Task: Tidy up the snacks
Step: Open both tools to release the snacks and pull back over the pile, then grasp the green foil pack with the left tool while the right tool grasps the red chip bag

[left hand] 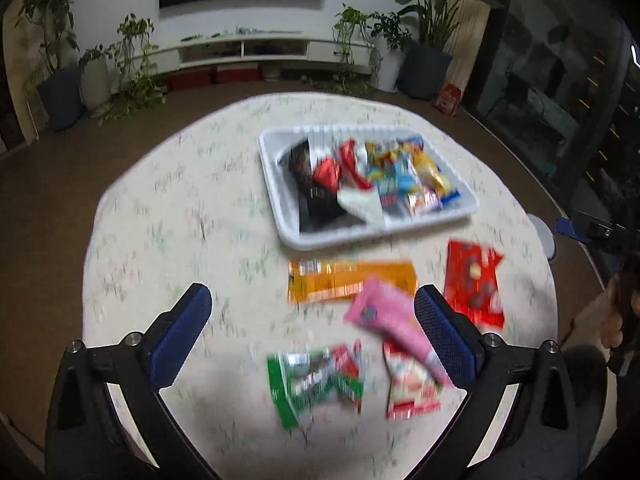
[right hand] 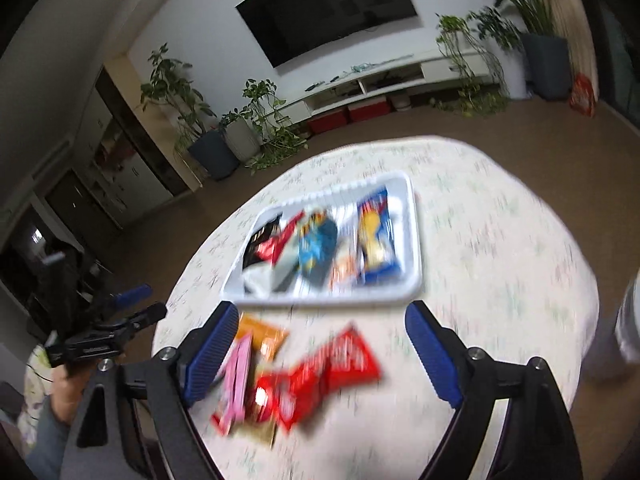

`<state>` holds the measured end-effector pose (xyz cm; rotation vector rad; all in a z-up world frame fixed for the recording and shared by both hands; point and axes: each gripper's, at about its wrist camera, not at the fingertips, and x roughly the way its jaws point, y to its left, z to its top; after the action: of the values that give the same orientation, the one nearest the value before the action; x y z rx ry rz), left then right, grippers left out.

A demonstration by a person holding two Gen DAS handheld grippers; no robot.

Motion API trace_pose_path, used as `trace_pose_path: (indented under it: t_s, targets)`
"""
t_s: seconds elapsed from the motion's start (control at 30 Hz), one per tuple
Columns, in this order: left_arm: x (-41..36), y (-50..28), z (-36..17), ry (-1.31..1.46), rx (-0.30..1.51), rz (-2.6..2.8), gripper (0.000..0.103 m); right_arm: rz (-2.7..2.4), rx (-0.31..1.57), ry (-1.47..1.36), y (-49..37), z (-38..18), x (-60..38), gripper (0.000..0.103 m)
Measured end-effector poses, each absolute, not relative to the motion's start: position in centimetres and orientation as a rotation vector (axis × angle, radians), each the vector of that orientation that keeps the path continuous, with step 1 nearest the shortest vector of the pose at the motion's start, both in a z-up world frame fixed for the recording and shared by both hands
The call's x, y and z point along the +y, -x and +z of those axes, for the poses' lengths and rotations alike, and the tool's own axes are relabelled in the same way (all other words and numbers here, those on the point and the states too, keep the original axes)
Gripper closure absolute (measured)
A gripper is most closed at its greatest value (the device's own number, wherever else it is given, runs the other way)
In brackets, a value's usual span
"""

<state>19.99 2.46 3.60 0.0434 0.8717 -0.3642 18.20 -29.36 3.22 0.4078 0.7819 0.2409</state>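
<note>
Hovering between picks: both tools, left tool [left hand: 312,320] and right tool [right hand: 316,344], wide open and empty; next, grab a loose snack like the orange packet [left hand: 352,280] for the tray [left hand: 280,216].

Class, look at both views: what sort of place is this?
Most likely a home living room: a wall-mounted television, a low white media console beneath it, and potted houseplants.
</note>
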Motion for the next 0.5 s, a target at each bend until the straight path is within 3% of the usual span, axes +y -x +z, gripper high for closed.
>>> trace_pose_path:
  t_s: [0.2, 0.5]
  targets:
    - [3.0, -15.4, -0.2, -0.176, 0.916, -0.384, 0.0, 0.218, 0.858, -0.539, -12.3, -0.9, -29.5, 0.014]
    - [1.0, -15.8, -2.1, -0.434, 0.92, -0.521, 0.001, 0.228, 0.932, -0.575, -9.6, -3.9, -27.0, 0.014]
